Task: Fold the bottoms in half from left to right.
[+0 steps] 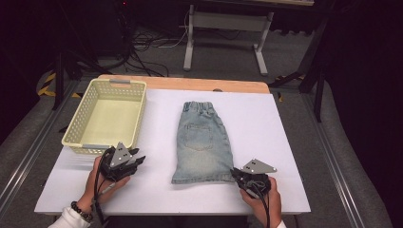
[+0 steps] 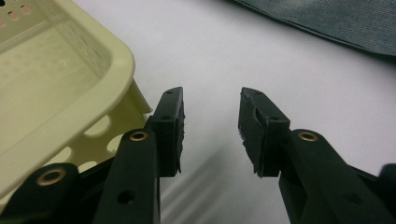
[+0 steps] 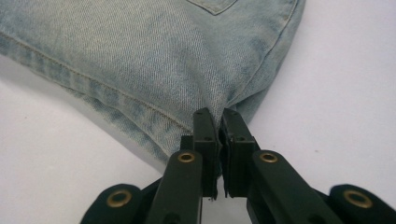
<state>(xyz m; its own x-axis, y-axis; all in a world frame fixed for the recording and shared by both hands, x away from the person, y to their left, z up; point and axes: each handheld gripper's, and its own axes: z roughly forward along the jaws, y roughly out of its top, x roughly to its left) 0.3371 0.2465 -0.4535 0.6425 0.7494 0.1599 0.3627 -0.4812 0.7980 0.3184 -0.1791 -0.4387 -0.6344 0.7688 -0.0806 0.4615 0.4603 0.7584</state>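
Beside the shorts (image 1: 202, 142), basket (image 1: 138, 102) holds nothing.

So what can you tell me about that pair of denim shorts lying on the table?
The pale blue, faded denim shorts lie flat on the white table sheet, gathered elastic waistband at the far end and hem toward the person. A patch pocket is stitched on the upper face, and a sewn hem runs along the leg edge. To their left, apart from them, stands a cream plastic basket. The right gripper has its jaws pinched on the near right hem corner, puckering the cloth there.
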